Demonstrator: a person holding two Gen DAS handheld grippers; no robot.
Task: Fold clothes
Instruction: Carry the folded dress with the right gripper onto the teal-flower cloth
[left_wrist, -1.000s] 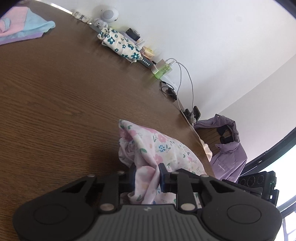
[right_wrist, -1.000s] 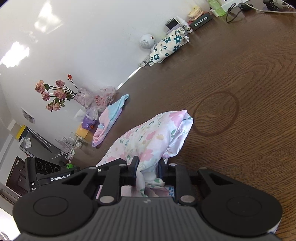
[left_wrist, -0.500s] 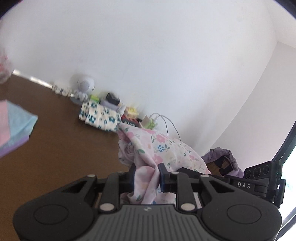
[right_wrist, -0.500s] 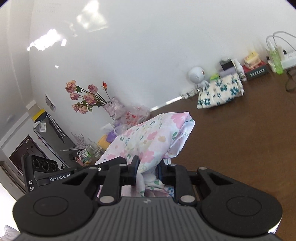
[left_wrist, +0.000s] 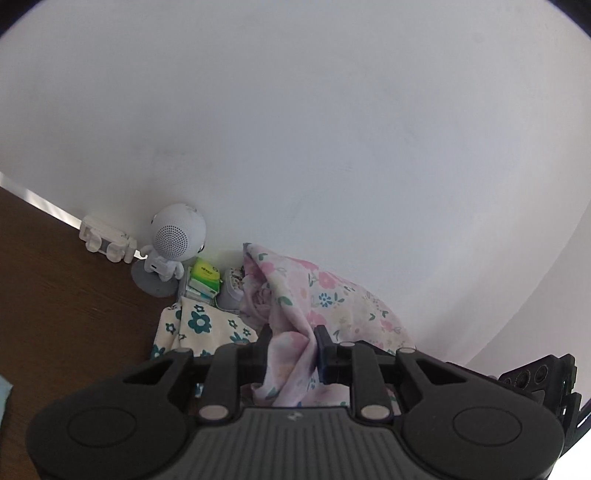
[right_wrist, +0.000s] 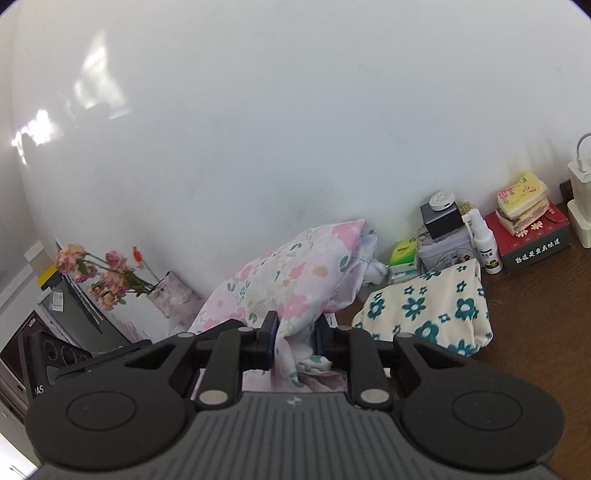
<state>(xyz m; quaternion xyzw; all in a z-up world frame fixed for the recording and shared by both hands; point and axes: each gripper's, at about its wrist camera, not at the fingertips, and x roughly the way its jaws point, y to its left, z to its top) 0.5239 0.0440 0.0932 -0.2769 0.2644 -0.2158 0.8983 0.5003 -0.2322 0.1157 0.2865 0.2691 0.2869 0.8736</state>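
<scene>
**Both claws pinching one floral garment, held up off the table**

Your left gripper (left_wrist: 291, 343) is clamping a bunched fold of the pink floral garment (left_wrist: 325, 291), its jaws nearly closed with the cloth squeezed between the pads. Your right gripper (right_wrist: 293, 334) is doing the same on another part of that garment (right_wrist: 288, 273), jaws drawn in tight on a gathered edge. You are gripping it at two separate points, which I judge is so the fabric can hang and spread between your hands before you lay it flat for a fold. In both wrist views the cloth is arching up and away from the jaws against the white wall (left_wrist: 332, 129), so it is hanging in the air, not lying on the wood; how far its lower part is drooping is hidden behind the gripper bodies.

You are working over a dark brown wooden table (left_wrist: 55, 314) that is running up to the wall. A folded cream cloth with teal flowers (right_wrist: 424, 306) is already resting near the table's far edge, just ahead of both claws. Behind it small clutter is lining the wall: a white round-headed speaker figure (left_wrist: 173, 243), a green tissue pack (right_wrist: 402, 254), a spray bottle (right_wrist: 487, 247) and a red box (right_wrist: 532, 240). Off to the left in the right wrist view, a vase of dried roses (right_wrist: 107, 277) is standing.
</scene>
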